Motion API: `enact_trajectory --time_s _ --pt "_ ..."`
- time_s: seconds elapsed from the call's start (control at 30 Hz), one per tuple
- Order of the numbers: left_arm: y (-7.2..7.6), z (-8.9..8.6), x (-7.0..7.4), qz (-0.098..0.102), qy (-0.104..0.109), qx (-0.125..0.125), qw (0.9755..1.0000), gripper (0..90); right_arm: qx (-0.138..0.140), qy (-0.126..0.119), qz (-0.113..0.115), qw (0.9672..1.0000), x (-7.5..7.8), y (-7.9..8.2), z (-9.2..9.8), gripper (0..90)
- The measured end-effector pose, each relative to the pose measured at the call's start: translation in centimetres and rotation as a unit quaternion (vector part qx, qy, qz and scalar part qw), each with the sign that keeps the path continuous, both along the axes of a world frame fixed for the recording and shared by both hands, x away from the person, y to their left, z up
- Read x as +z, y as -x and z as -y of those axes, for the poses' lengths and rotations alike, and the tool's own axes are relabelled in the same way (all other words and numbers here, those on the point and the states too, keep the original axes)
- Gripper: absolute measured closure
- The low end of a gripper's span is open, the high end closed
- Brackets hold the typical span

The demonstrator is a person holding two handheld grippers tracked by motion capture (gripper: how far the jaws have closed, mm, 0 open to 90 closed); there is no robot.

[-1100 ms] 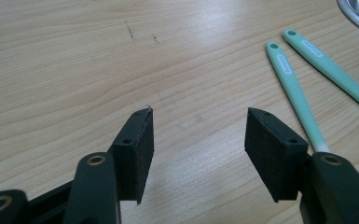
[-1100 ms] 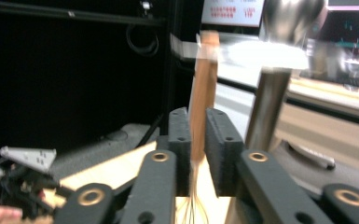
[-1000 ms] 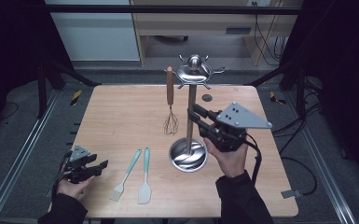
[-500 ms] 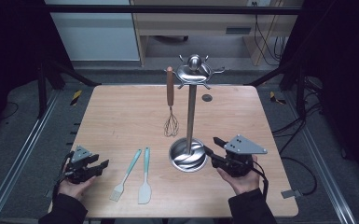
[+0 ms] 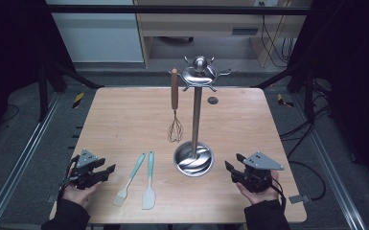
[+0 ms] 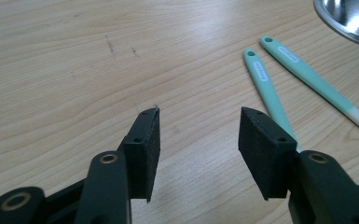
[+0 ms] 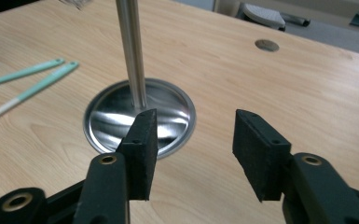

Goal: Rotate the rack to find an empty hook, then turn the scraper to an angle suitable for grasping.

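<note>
Here my left gripper and right gripper gape empty, the right's jaws having just been opening; lower-centre, the light, slim pastry brush suits a mid-handle pinch.

The right gripper has dropped from the stand's pole to the table. Its jaws have just been opening, empty.

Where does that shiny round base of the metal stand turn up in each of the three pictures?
High view: the round steel base sits at centre, low on the table, right of the two mint-handled utensils.
Left gripper view: just its rim cuts the top right corner.
Right gripper view: it lies at centre left, beyond the fingers.
Shared landmark: the mint-handled utensils.
</note>
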State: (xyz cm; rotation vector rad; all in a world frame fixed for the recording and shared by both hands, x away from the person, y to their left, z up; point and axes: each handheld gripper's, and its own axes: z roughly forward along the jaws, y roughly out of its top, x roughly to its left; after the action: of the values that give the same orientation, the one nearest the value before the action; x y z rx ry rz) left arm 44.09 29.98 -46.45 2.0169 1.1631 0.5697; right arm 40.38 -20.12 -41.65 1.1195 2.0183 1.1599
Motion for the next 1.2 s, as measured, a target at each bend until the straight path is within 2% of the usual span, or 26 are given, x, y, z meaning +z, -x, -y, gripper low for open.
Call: enact_trajectory --time_s 0.1,0.3,0.4,0.6,0.87,1.2 --pt "0.1 0.3 0.2 -0.001 0.001 -0.003 1.0000 48.7 -0.004 -0.004 -0.018 0.9998 -0.8 0.2 0.3 49.2" --pt "0.4 0.8 0.7 -0.006 0.011 -0.006 0.9999 49.6 -0.009 0.018 -0.046 0.9987 -1.9 0.0 0.5 48.2" --pt "0.5 1.2 0.8 -0.009 0.012 -0.014 0.9998 49.7 -0.017 0.018 -0.055 0.9982 -2.3 -0.3 0.7 48.1" --pt "0.7 2.4 0.9 -0.016 0.001 -0.030 0.9994 49.4 -0.027 0.009 -0.080 0.9964 -2.9 -0.9 1.1 48.0" --pt "0.8 3.8 0.7 -0.029 -0.016 -0.044 0.9985 48.6 -0.024 0.018 -0.087 0.9958 -3.1 -1.2 0.9 47.2" --pt "1.3 6.3 0.9 -0.039 -0.016 -0.061 0.9972 50.5 -0.034 0.026 -0.083 0.9956 -3.1 -1.4 1.1 47.7"
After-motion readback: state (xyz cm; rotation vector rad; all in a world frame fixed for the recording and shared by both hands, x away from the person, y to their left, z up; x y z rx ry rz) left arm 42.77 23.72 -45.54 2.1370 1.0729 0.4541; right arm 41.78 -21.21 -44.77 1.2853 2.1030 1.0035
